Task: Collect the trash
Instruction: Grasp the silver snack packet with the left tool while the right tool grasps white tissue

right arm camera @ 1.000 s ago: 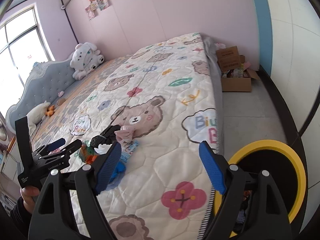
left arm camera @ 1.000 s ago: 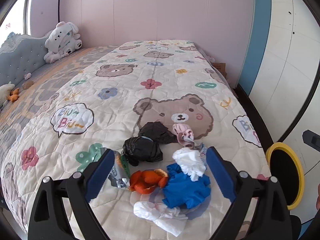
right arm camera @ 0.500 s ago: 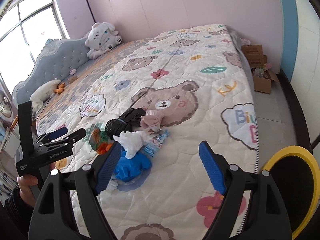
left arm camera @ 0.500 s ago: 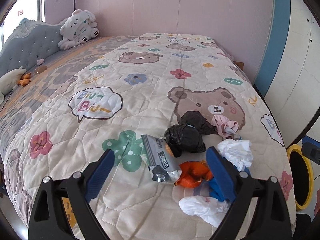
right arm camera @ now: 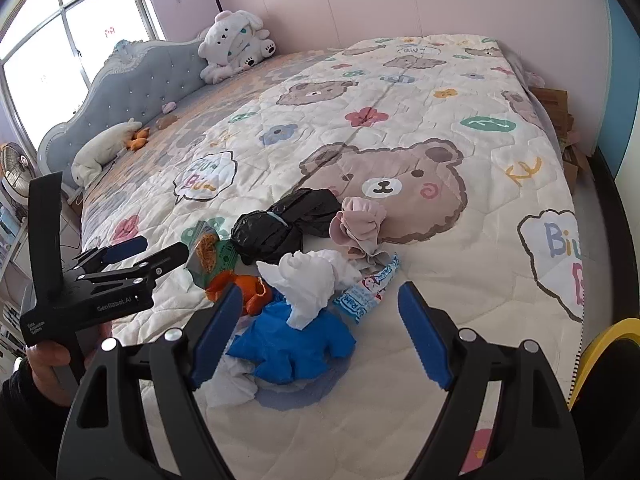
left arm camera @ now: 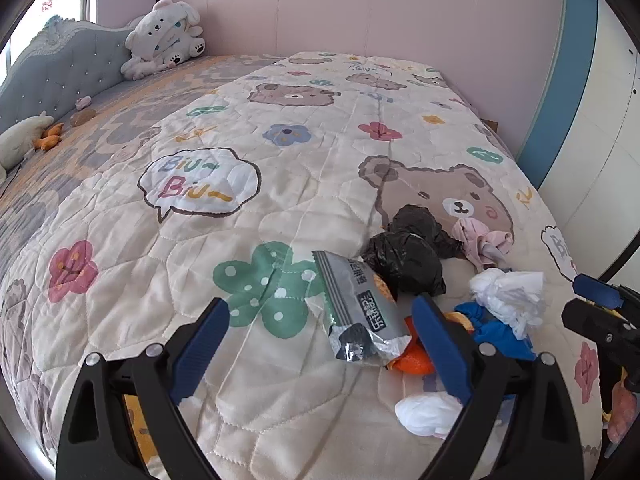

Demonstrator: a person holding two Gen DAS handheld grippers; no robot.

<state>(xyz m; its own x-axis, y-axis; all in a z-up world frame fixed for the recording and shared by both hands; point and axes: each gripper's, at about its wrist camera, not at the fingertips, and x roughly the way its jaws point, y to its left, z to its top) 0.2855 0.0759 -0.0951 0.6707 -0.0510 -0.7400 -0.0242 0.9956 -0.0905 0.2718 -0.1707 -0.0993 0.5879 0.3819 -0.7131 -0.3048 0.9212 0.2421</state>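
Note:
A pile of trash lies on the bed quilt (left arm camera: 240, 208) near its foot. It holds a grey snack wrapper (left arm camera: 356, 308), black bags (left arm camera: 408, 256), a pink wad (left arm camera: 480, 240), white tissue (left arm camera: 508, 292), a blue glove (right arm camera: 292, 344) and an orange scrap (right arm camera: 244, 288). My left gripper (left arm camera: 320, 344) is open, just short of the grey wrapper. My right gripper (right arm camera: 320, 332) is open over the blue glove and white tissue (right arm camera: 308, 280). The left gripper also shows in the right wrist view (right arm camera: 148, 252).
A yellow-rimmed bin (right arm camera: 608, 360) stands on the floor right of the bed. A blue candy wrapper (right arm camera: 368, 288) lies by the tissue. Plush toys (left arm camera: 164, 36) sit by the grey headboard (left arm camera: 60, 76). Cardboard boxes (right arm camera: 560, 120) stand by the far wall.
Both grippers have moved in toward the pile. The left view has swung left, so the grey wrapper now sits between its fingers. The right gripper has come over the blue glove.

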